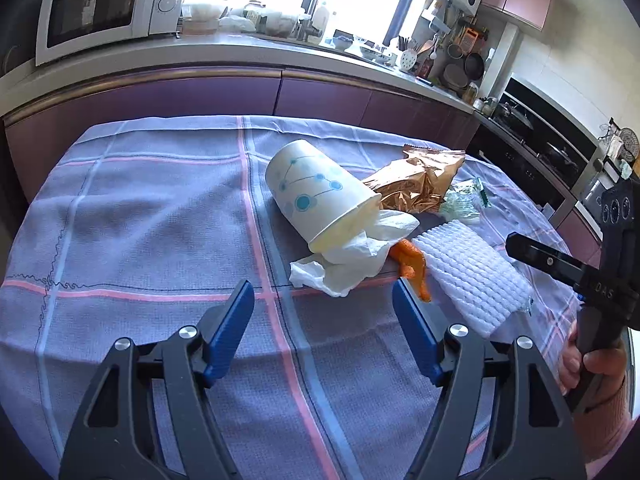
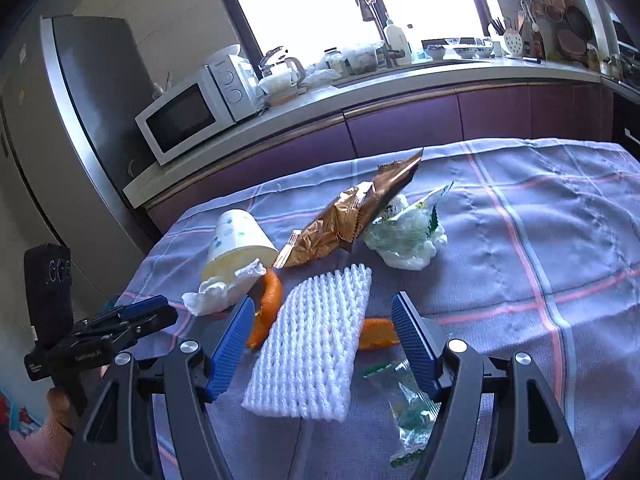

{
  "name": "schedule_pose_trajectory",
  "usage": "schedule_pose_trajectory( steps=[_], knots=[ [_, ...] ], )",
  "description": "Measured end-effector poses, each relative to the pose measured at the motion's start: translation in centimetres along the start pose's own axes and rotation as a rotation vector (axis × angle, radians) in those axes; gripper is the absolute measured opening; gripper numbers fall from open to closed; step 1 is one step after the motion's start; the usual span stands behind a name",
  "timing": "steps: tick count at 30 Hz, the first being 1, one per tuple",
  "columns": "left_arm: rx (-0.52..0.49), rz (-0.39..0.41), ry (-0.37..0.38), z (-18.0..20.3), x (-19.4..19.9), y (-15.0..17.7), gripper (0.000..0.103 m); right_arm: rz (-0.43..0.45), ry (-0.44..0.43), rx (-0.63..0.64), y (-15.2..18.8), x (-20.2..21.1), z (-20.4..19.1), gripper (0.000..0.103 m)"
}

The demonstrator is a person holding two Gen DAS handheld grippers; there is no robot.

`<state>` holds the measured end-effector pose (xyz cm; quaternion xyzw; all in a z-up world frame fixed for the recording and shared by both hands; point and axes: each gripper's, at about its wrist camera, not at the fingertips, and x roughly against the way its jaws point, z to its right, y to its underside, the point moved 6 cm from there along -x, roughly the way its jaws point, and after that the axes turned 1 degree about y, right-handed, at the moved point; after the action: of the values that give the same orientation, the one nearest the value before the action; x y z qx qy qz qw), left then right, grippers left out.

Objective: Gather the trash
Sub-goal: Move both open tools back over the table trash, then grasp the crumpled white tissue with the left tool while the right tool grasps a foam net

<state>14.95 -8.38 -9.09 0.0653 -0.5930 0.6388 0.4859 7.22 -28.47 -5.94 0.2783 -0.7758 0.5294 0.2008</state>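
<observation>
Several pieces of trash lie grouped on the checked cloth of the tabletop [image 1: 140,208]. Paper cup [image 1: 316,196] on its side, crumpled tissue [image 1: 352,256] at its mouth. Orange peel [image 1: 412,266] beside the tissue, white foam net [image 2: 312,344] just beside the peel. Gold wrapper [image 2: 344,224] behind the cup; clear wrapper [image 2: 410,392] at the near edge. Left claw [image 1: 323,316] spread wide, holding nothing, short of the tissue. Right claw [image 2: 323,320] spread wide, holding nothing, over the foam net.
</observation>
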Motion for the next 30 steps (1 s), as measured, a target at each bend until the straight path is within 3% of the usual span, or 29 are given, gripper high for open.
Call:
schedule_pose_trajectory(
  steps=[7, 9, 13, 17, 22, 26, 30],
  knots=[
    [0.028, -0.070, 0.003, 0.4, -2.7, -0.6, 0.071, -0.044, -0.043, -0.020, 1.3, -0.9, 0.2, 0.069],
    [0.044, -0.092, 0.007, 0.3, -3.5, -0.7, 0.066, -0.053, -0.064, -0.030, 1.5, -1.0, 0.1, 0.064],
    [0.053, -0.109, 0.003, 0.4, -4.3, -0.6, 0.052, -0.062, -0.084, -0.035, 1.8, -0.9, 0.0, 0.056],
    [0.045, -0.119, 0.014, 0.9, -4.4, -0.6, 0.022, -0.069, -0.102, -0.038, 2.1, -0.8, -0.3, 0.039],
    [0.033, -0.109, 0.010, 1.2, -4.1, -0.2, 0.004, -0.068, -0.117, -0.037, 2.2, -0.6, -0.6, 0.022],
    [0.027, -0.089, 0.029, 1.5, -3.2, -0.1, 0.002, -0.059, -0.130, -0.023, 2.1, -0.2, -1.0, 0.012],
    [0.006, -0.055, 0.049, 2.0, -1.5, -0.1, 0.002, -0.033, -0.141, -0.007, 1.8, 0.6, -1.7, 0.011]
  ],
)
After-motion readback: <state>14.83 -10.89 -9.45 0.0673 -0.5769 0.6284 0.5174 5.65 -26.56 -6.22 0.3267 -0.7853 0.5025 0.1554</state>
